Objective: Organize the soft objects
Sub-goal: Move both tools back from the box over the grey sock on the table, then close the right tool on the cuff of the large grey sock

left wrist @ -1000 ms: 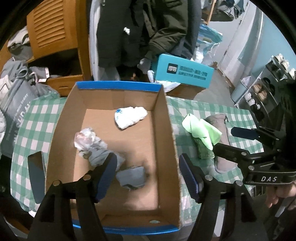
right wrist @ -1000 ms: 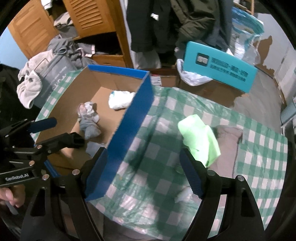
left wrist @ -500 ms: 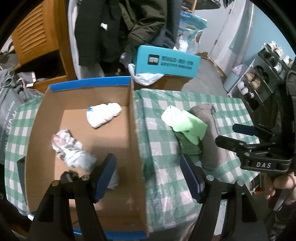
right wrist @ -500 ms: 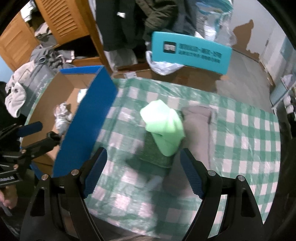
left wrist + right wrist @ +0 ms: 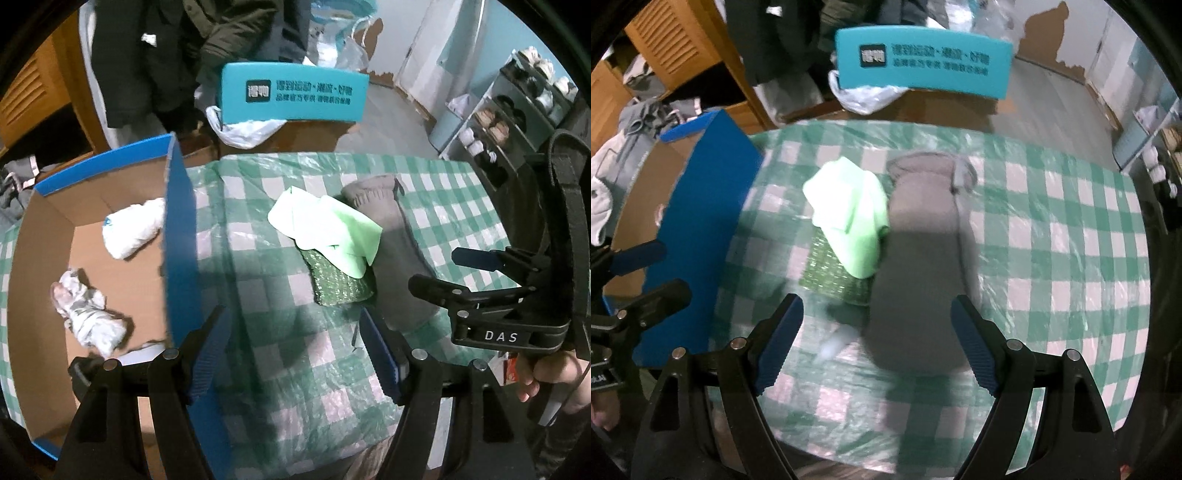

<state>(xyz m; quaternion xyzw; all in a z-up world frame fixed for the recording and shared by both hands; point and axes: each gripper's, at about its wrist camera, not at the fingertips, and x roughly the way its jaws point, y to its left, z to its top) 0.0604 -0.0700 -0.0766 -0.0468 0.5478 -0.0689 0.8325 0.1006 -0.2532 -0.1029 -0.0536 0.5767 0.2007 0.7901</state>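
Observation:
A light green cloth lies on a dark green scouring pad, beside a grey sock, all on the checked tablecloth. An open cardboard box with blue rims stands at the left and holds a white rolled cloth and a crumpled grey-white cloth. My left gripper is open and empty, over the table just right of the box wall. My right gripper is open and empty, above the near end of the grey sock.
A teal box with printed text stands behind the table. Dark jackets hang at the back, wooden louvred furniture at the back left. A shoe rack stands at the right. The table's front edge is near.
Both grippers have moved right, from over the box to over the tablecloth. The right gripper now frames the grey sock. Both stay open and empty.

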